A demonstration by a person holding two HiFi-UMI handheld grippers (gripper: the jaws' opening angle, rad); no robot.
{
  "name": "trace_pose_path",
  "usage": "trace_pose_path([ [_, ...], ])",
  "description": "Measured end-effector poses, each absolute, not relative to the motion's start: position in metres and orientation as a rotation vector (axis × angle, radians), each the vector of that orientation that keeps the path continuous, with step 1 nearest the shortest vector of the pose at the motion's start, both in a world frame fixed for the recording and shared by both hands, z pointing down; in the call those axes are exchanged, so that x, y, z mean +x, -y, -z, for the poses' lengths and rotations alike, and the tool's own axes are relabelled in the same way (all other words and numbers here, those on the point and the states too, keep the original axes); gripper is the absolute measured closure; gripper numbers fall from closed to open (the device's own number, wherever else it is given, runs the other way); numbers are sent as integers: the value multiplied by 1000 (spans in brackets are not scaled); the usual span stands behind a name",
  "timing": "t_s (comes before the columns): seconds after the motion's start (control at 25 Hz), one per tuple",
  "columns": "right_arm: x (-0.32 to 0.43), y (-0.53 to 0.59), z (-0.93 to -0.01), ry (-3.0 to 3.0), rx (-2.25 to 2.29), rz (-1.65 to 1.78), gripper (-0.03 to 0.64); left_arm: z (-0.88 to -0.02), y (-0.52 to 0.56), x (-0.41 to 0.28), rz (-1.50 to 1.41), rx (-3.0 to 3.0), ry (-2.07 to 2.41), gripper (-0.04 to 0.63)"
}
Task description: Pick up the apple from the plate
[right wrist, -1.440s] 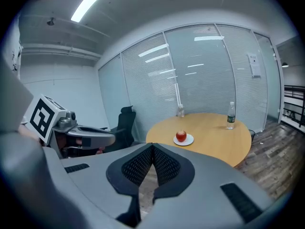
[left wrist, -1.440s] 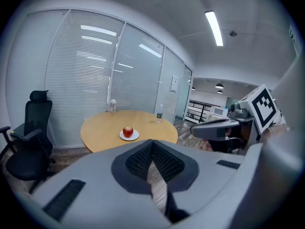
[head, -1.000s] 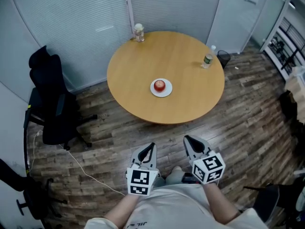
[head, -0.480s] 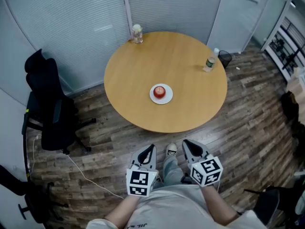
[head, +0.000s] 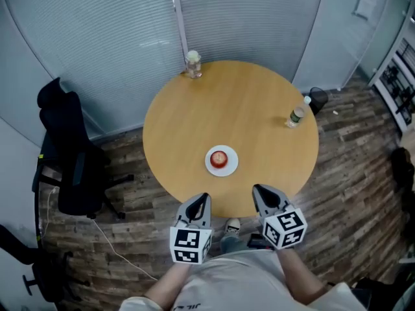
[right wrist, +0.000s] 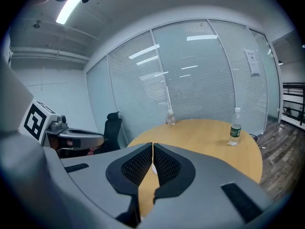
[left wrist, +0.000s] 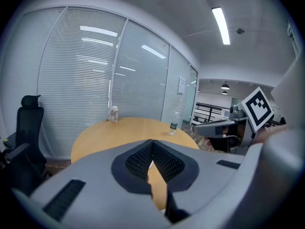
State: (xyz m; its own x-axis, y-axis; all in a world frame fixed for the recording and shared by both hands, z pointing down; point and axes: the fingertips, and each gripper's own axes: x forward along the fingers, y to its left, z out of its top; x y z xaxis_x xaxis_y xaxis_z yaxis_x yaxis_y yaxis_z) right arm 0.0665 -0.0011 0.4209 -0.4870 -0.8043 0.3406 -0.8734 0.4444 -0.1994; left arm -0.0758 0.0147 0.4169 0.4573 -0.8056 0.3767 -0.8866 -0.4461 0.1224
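Note:
A red apple (head: 219,157) sits on a small white plate (head: 230,166) near the front edge of a round wooden table (head: 259,115). My left gripper (head: 202,197) is shut and empty, just at the table's near rim, left of the plate. My right gripper (head: 257,190) is shut too, empty, at the rim to the plate's right. In the left gripper view the shut jaws (left wrist: 152,142) hide most of the plate, and the right gripper's marker cube (left wrist: 258,110) shows at the right. In the right gripper view the shut gripper (right wrist: 152,147) points over the table.
A clear jar (head: 192,63) stands at the table's far edge and a green-labelled bottle (head: 297,114) at its right edge. A black office chair (head: 68,157) stands to the left, a cable (head: 123,251) runs over the wooden floor, and a glass wall with blinds (head: 117,31) lies behind.
Both grippers and the head camera have advanced toward the table; the plate with the apple now lies much closer, and the jaw tips reach the table's near rim. Both stay shut.

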Motion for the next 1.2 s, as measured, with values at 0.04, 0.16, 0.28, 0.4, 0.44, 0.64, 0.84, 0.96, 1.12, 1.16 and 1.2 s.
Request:
trace_pose_path([
  [0.04, 68, 10, -421, 2505, 1462, -521, 584, -417, -6, -74, -378, 2402, 1454, 594],
  [0.16, 72, 30, -424, 2519, 1435, -534, 584, -417, 12, -70, -380, 2386, 1473, 594],
  [0.28, 75, 47, -429, 2522, 1407, -555, 584, -421, 25, -66, -395, 2368, 1488, 594],
  [0.4, 75, 57, -433, 2518, 1389, -580, 584, -424, 35, -66, -422, 2346, 1481, 594],
  [0.44, 74, 60, -434, 2515, 1385, -587, 584, -425, 37, -66, -434, 2340, 1473, 594],
  [0.64, 70, 76, -436, 2495, 1403, -602, 584, -423, 58, -68, -416, 2364, 1441, 594],
  [0.84, 70, 85, -438, 2462, 1461, -630, 584, -428, 74, -69, -449, 2392, 1368, 594],
  [0.96, 71, 89, -440, 2443, 1470, -633, 584, -423, 85, -66, -426, 2409, 1343, 594],
  [1.12, 73, 97, -444, 2416, 1482, -660, 584, -428, 96, -64, -445, 2425, 1320, 594],
  [1.16, 73, 98, -445, 2412, 1482, -662, 584, -431, 98, -64, -454, 2428, 1315, 594],
  [1.2, 73, 99, -445, 2408, 1480, -663, 584, -434, 100, -64, -462, 2429, 1309, 594],
])
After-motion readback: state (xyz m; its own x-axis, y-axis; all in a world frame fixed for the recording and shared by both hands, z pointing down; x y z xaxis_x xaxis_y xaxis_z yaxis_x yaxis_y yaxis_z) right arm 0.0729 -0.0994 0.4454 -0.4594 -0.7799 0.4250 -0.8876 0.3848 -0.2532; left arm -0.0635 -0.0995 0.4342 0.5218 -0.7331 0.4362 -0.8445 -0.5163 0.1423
